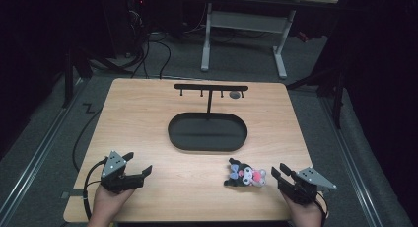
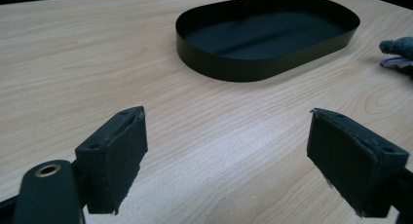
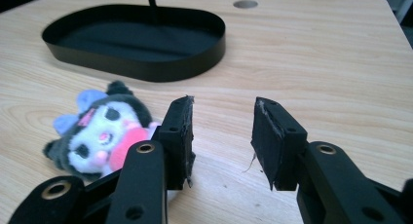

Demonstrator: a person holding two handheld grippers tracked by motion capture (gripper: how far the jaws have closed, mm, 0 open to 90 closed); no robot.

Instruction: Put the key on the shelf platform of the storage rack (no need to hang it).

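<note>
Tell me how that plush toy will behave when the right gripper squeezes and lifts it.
The plush toy looks soft and fuzzy, so it will probably squash between the pads rather than slip. It seems small and light. Lying flat on the table, it is unlikely to roll.

plush toy (image 1: 245, 174) near tray (image 1: 207, 145), left of right gripper (image 1: 284, 177)

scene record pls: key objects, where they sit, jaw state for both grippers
toy: small black, white and pink plush doll, lying on the light wooden table, beside the right gripper
tray: black oval metal tray with upright hook stand, table centre
left gripper: jaws open, nothing between
right gripper: jaws part open, nothing between, doll outside them
</note>
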